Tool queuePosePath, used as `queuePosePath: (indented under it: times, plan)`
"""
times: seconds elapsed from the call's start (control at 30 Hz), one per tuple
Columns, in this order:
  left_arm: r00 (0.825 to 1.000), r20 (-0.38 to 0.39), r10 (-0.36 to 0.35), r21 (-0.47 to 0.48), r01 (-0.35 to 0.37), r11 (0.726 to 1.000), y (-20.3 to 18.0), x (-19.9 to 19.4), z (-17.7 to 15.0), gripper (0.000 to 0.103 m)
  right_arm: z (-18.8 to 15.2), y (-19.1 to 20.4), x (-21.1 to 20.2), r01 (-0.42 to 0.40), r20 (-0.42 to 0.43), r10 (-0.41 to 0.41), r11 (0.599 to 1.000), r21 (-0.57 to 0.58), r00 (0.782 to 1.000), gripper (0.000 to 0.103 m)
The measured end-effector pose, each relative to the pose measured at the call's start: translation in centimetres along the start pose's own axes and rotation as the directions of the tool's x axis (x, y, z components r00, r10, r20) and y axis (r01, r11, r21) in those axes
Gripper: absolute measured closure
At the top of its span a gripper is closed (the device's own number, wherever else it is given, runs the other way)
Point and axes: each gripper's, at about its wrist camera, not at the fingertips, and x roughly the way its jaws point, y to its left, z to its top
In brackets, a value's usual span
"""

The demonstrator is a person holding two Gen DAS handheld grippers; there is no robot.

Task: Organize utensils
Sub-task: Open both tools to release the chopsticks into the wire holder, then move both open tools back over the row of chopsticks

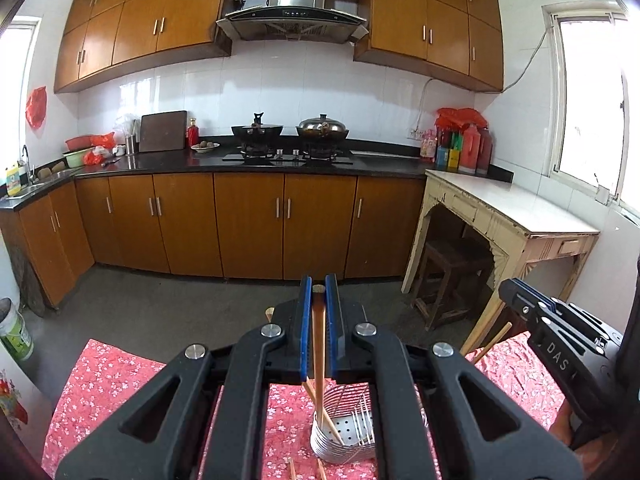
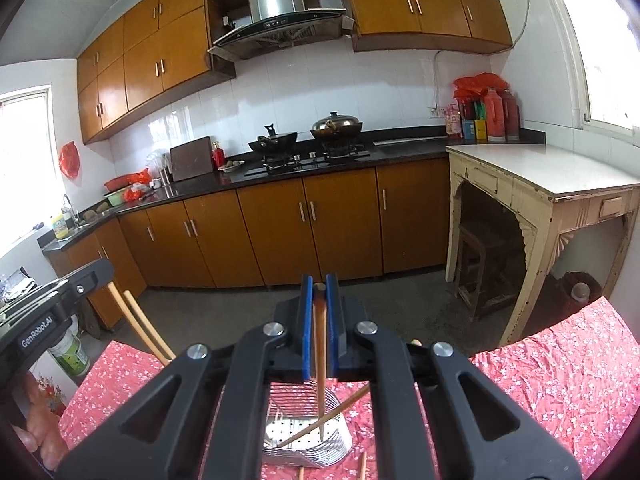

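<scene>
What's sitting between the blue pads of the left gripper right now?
A wooden chopstick is clamped between the left gripper pads, its lower end reaching into the metal utensil holder; the left wrist view shows this.

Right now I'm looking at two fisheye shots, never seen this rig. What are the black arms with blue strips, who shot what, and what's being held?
No robot here: a person carries a hand-held gripper in each hand, each with a camera looking along its jaws. One picture is from the left gripper, the other from the right gripper; each also catches the other at its edge. The blue strips are the pads. Both are shut, each on a wooden chopstick whose lower end reaches into a metal wire utensil holder on a red floral tablecloth. More chopsticks lie loose on the cloth beside the holder. Behind is a kitchen counter.
</scene>
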Motion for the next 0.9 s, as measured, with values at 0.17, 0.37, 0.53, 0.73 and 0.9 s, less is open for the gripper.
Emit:
queuePosePath:
  times: [0.17, 0.37, 0.53, 0.73, 0.9]
  plan:
    - [1.0, -0.001, 0.017, -0.022, -0.017, 1.0, 0.8, -0.4, 0.2, 0.096, -0.2, -0.4, -0.5, 0.026, 0.007, -0.026, 1.0, 0.013, 1.0, 0.084]
    - [1.0, 0.005, 0.028, -0.023, -0.028, 0.999, 1.4, -2.0, 0.4, 0.096, -0.4, -1.0, -1.9, 0.054, 0.016, -0.054, 0.999, 0.005, 0.998, 0.083]
    - [0.999, 0.013, 0.036, -0.018, -0.035, 0.999, 1.6, -3.9, 0.0, 0.096, -1.2, -1.6, -3.9, 0.076, 0.016, -0.076, 0.997, 0.008, 0.997, 0.083]
    - [0.998, 0.023, 0.061, -0.001, -0.061, 0.998, 2.3, -6.9, -2.3, 0.096, -3.6, -2.4, -6.8, 0.088, -0.002, -0.088, 0.996, 0.002, 0.996, 0.083]
    - [0.996, 0.015, 0.087, -0.002, -0.087, 0.996, 3.4, -9.0, -5.7, 0.096, -7.4, -3.4, -9.4, 0.093, -0.037, -0.094, 0.996, -0.013, 0.995, 0.082]
